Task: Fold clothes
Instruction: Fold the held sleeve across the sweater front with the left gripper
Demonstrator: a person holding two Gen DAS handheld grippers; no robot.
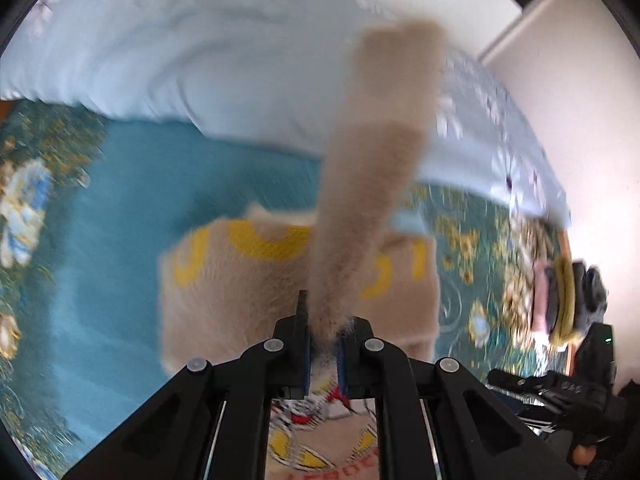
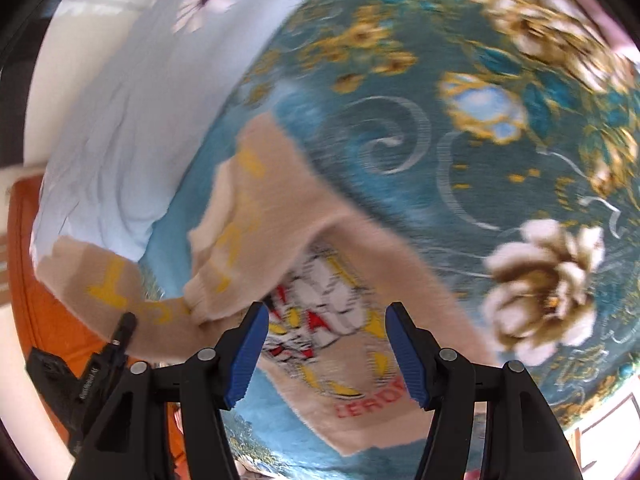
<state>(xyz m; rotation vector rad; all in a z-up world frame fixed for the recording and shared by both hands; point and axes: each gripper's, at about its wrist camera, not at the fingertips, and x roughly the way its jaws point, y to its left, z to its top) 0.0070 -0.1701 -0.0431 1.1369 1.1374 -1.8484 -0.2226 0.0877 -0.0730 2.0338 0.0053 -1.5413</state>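
beige sweater with yellow lettering lies partly folded, one sleeve lifted.

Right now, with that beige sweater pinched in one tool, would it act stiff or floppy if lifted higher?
Probably floppy: the sleeve clamped in the left tool trails off limply instead of holding shape. Likely light, since a pinch carries it. The fuzzy knit of the sweater seems grippy, so it may drag on the blue carpet rather than slide.

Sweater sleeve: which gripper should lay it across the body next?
Left. The left gripper already pinches the sleeve above the sweater; the right gripper is open, holding nothing.
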